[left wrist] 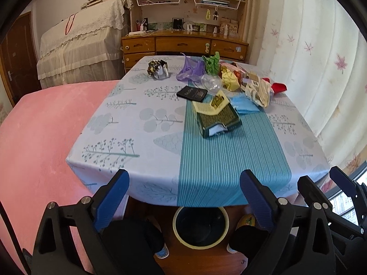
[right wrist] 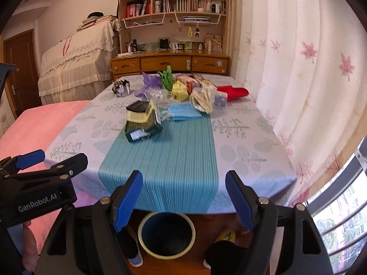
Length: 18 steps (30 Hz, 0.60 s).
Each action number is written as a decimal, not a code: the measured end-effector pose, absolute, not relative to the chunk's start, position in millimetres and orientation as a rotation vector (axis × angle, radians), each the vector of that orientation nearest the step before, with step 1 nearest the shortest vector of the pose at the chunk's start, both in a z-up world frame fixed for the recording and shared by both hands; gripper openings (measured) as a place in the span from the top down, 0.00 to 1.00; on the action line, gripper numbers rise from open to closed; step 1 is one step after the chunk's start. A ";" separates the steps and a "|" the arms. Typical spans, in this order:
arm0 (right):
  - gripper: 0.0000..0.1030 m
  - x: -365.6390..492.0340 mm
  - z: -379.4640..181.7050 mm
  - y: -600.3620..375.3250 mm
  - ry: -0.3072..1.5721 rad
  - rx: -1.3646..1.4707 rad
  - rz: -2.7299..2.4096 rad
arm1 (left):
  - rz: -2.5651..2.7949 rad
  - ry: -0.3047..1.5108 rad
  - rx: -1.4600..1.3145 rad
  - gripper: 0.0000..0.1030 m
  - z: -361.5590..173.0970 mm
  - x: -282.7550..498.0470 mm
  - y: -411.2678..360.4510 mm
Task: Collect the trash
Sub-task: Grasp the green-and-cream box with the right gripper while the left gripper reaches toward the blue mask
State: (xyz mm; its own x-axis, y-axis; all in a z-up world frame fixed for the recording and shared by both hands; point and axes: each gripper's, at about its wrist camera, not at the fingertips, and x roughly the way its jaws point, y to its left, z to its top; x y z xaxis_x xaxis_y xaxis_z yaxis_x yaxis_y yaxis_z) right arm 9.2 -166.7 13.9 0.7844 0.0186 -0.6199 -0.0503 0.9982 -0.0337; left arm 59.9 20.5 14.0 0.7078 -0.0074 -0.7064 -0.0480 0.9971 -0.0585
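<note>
Both the left gripper [left wrist: 184, 198] and right gripper [right wrist: 183, 198] gape wide and empty at the frame's bottom, above the round dark bin [left wrist: 200, 226], while the nearest trash, a torn green-and-yellow cardboard box [left wrist: 218, 118], lies upward at mid-frame, slightly right of the left fingers.

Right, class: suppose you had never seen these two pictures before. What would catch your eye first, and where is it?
First, the heap of colourful trash at the far end of the table: a purple plastic bag, a green wrapper and a red packet. Nearer, on the teal stripe, lies an opened dark green carton. Below the near table edge stands a dark bin, with the open left claw and open right claw poised above it.
</note>
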 end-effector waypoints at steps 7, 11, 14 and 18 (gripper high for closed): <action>0.27 65.7 25.5 -159.5 0.704 -0.009 0.144 | 0.032 0.813 -0.063 0.12 16.7 108.5 36.4; 0.27 97.1 23.7 -149.0 0.723 -0.018 0.175 | 0.056 0.857 -0.090 0.22 8.2 140.8 53.9; 0.27 123.4 15.2 -142.7 0.761 -0.008 0.212 | 0.069 0.870 -0.098 0.22 1.9 159.4 64.6; 0.27 155.5 0.8 -136.6 0.813 0.000 0.231 | 0.077 0.877 -0.069 0.22 -5.8 181.3 71.7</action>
